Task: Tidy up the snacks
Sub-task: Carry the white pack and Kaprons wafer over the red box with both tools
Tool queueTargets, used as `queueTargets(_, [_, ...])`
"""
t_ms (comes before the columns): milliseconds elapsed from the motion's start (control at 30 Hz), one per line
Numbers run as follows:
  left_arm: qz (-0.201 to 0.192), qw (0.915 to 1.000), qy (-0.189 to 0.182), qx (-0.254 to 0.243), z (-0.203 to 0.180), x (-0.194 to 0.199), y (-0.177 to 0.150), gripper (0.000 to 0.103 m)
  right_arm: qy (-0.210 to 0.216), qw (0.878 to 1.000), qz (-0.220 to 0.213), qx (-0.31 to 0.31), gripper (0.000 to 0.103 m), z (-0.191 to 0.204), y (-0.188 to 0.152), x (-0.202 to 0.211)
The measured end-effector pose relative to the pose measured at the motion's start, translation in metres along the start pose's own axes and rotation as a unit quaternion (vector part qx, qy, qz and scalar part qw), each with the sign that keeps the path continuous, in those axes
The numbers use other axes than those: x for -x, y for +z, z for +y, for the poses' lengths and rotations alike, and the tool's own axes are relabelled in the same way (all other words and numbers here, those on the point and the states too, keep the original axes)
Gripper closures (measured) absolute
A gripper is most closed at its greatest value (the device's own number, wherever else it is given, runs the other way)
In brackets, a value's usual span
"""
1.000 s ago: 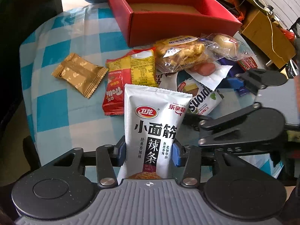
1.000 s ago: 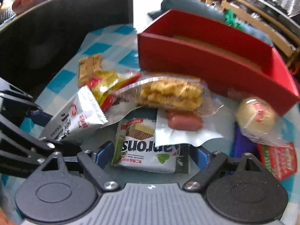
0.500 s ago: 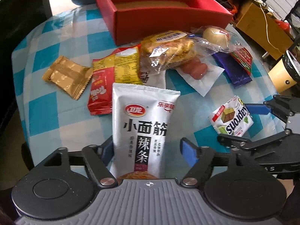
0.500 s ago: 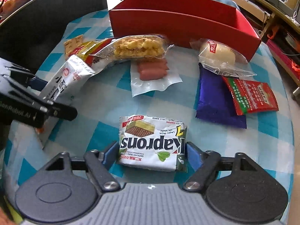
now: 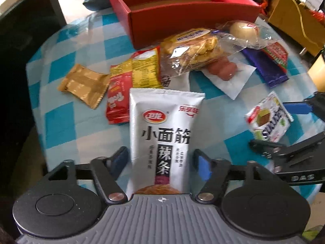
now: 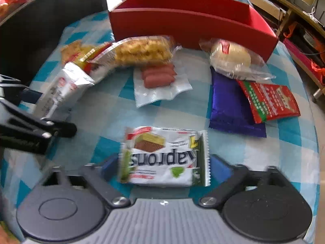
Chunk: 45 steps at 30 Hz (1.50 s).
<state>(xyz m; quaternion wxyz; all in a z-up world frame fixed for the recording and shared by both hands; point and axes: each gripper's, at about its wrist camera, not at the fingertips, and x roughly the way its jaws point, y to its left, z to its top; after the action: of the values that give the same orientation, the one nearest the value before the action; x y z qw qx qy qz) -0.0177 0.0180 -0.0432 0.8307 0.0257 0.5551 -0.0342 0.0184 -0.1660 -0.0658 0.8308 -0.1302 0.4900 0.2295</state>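
A white spicy-strip packet point(image 5: 162, 136) lies between the fingers of my left gripper point(image 5: 161, 160), which stands open with gaps on both sides of it. The packet also shows in the right wrist view point(image 6: 61, 90). A white and green Kaprons wafer packet point(image 6: 164, 156) lies between the fingers of my right gripper point(image 6: 164, 167); the jaws sit close to its ends, and the frame is blurred. The wafer packet also shows in the left wrist view point(image 5: 268, 118). A red box point(image 5: 182, 6) stands open at the back of the table.
On the blue-checked cloth point(image 5: 61, 122) lie a gold wafer packet point(image 5: 83, 85), a red and yellow packet point(image 5: 130, 85), a bag of yellow pastry point(image 5: 193, 48), sausages point(image 6: 158, 77), a wrapped bun point(image 6: 229, 58), a purple packet point(image 6: 229, 107) and a red-green packet point(image 6: 268, 101).
My left gripper opened off the white packet. My right gripper drew the Kaprons packet back toward the front of the table, away from the pile.
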Motion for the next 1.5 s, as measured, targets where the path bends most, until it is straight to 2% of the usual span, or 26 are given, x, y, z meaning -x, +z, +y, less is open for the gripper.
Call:
queueTargets(33, [0.0, 1.0, 0.0, 0.004, 0.001, 0.001, 0.0, 0.038, 0.002, 1.0, -0.006, 0.002, 0.028, 0.001, -0.001, 0.003])
queueTargets(67, [-0.003, 0.9999, -0.002, 0.01, 0.003, 0.002, 0.001, 0.046, -0.003, 1.0, -0.011, 0.002, 0.038, 0.001, -0.002, 0.007])
queueTargets(267, [-0.009, 0.9995, -0.014, 0.028, 0.009, 0.007, -0.002, 0.054, -0.004, 1.0, -0.022, -0.018, 0.045, -0.005, -0.003, 0.015])
queueTargets(500, [-0.034, 0.9986, -0.014, 0.037, 0.008, 0.023, -0.002, 0.055, -0.008, 0.998, -0.045, -0.037, 0.046, -0.01, -0.008, 0.036])
queueTargets(700, [-0.048, 0.9986, -0.024, 0.001, -0.012, 0.032, 0.009, 0.055, -0.009, 0.995, -0.076, -0.057, 0.046, -0.014, -0.007, 0.059])
queueTargets(967, [-0.068, 0.9966, -0.042, -0.022, -0.026, 0.026, 0.048, 0.055, -0.023, 0.993, -0.085, -0.074, 0.045, -0.028, 0.018, 0.053])
queueTargets(1500, [-0.095, 0.9944, -0.034, -0.033, -0.023, 0.023, 0.104, 0.055, -0.025, 0.988, -0.127, -0.08, 0.045, -0.048, 0.082, 0.049])
